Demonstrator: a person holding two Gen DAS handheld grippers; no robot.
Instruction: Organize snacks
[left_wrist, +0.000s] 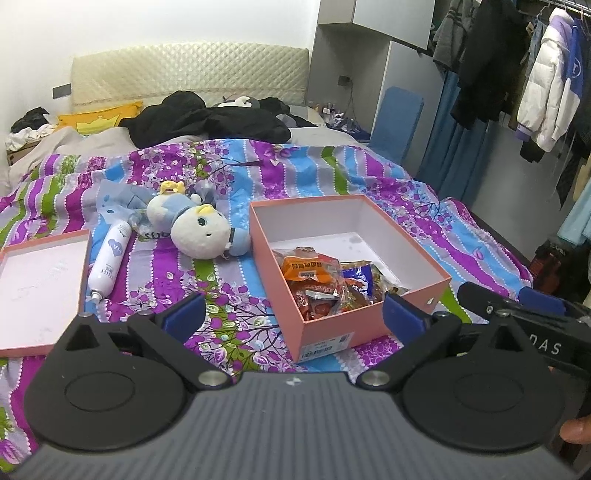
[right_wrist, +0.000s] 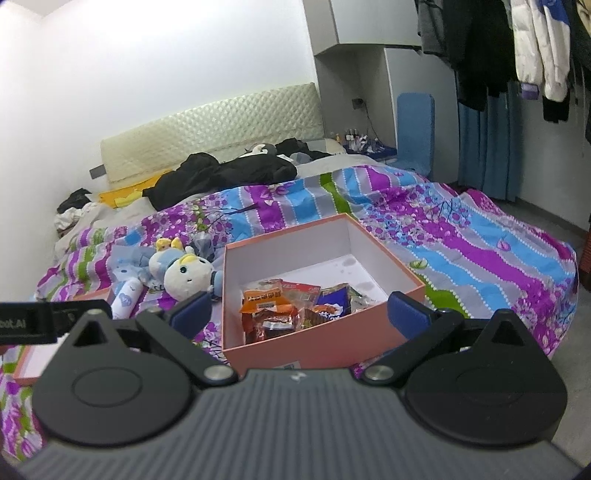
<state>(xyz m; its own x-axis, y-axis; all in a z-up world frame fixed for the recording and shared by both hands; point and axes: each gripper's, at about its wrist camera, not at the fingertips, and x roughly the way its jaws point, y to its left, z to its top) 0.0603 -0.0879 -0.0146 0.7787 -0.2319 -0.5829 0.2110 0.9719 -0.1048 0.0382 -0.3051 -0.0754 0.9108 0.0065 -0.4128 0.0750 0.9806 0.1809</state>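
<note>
A pink cardboard box with a white inside stands open on the bed; it also shows in the right wrist view. Several snack packets, orange, red and blue, lie in its near corner, and show in the right wrist view. My left gripper is open and empty, just short of the box's near-left side. My right gripper is open and empty, in front of the box's near wall. The right gripper's body shows at the right of the left wrist view.
The pink box lid lies upturned at the left. A white spray bottle and a plush doll lie between lid and box on the striped floral bedspread. Black clothes lie near the headboard. Hanging clothes are on the right.
</note>
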